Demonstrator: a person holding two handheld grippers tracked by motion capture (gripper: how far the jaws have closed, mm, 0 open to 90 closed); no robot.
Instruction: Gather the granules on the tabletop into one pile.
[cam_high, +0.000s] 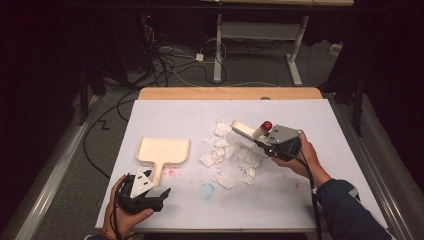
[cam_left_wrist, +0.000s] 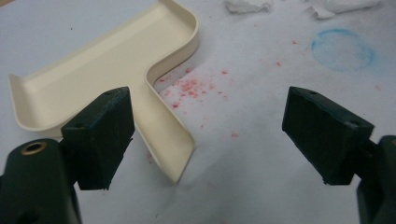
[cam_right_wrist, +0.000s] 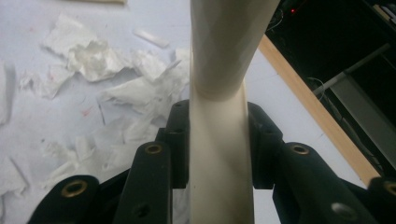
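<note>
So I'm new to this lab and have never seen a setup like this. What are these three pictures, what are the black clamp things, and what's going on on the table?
A person sits at a table covered with a white sheet and holds a hand-operated clamp in each hand. There is no robot arm.

The high view looks down from above the person's side. The other two pictures come from cameras riding on each clamp, looking along its two black jaws.

On the sheet lie torn paper scraps and a cream dustpan, with red specks and a blue ring stain nearby.

The right gripper is shut on the handle of a cream brush, whose bristles sit at the far edge of the scraps. The left gripper is open and holds nothing; the dustpan's handle lies between its jaws, beside the left one.

It looks like sweeping scraps into the dustpan.
</note>
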